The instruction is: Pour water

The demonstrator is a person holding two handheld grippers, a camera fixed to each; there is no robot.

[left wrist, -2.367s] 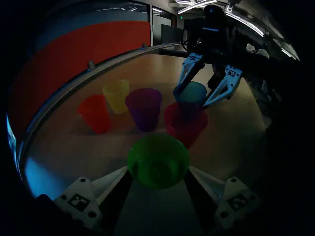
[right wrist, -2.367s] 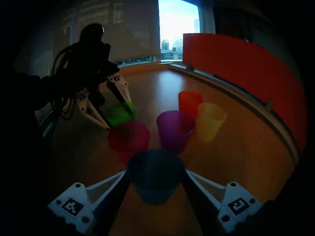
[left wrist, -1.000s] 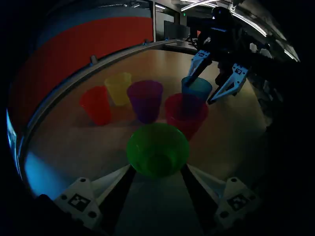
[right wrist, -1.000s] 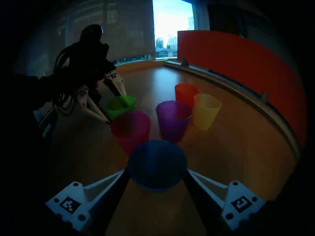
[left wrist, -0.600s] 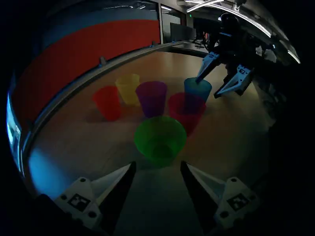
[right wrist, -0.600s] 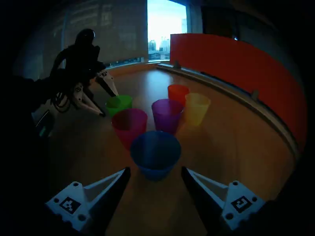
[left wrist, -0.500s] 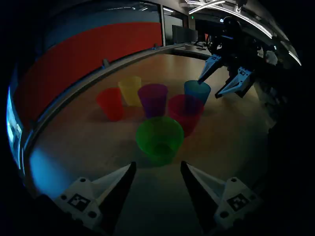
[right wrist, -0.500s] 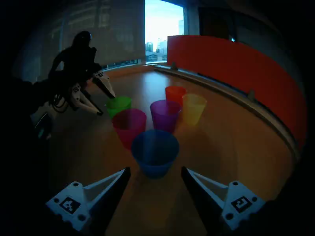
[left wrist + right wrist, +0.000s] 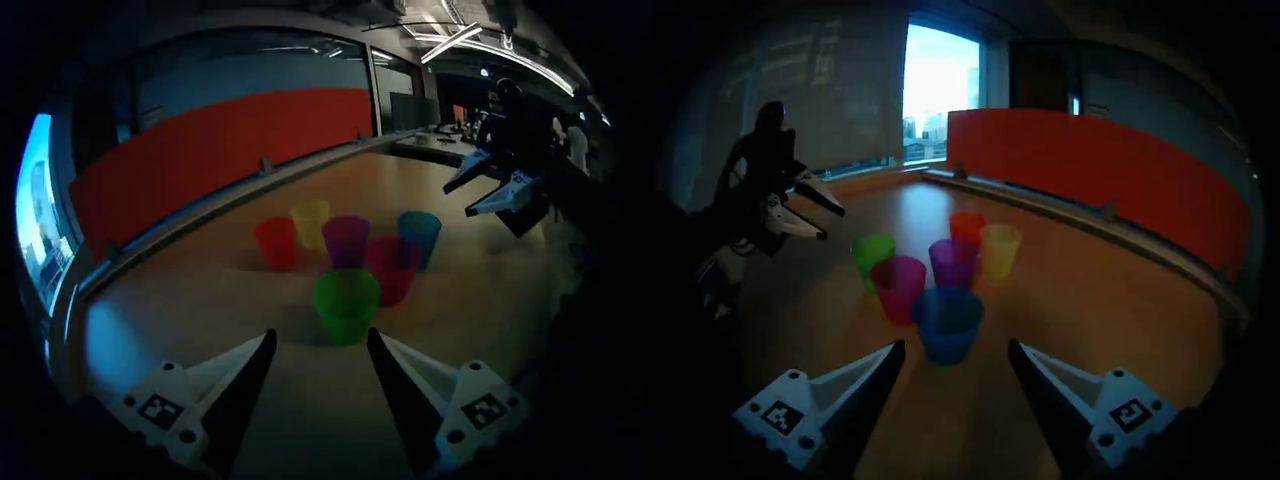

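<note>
My left gripper (image 9: pixel 318 336) and right gripper (image 9: pixel 956 344) stand wide and empty. Six cups cluster on the table (image 9: pixel 200 296), one of each: green cup (image 9: pixel 346 296) nearest my left gripper, blue cup (image 9: pixel 947 320) nearest my right, pink cup (image 9: pixel 392 268), purple cup (image 9: pixel 346 240), orange cup (image 9: pixel 276 242), yellow cup (image 9: pixel 310 222). I'd centre one cup, level, before closing, sparing its neighbours.

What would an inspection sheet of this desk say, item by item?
Surface: wooden table, dimly lit.
Job's things: six plastic cups clustered upright: green cup, blue cup, pink cup, purple cup, yellow cup, orange cup; too dark to tell whether any holds water.
Clutter: nothing seen.
Grippers: left gripper and right gripper open, holding nothing, short of the cups.
Cables: too dark to tell.
Surroundings: red partition, bright window, ceiling light strips.
</note>
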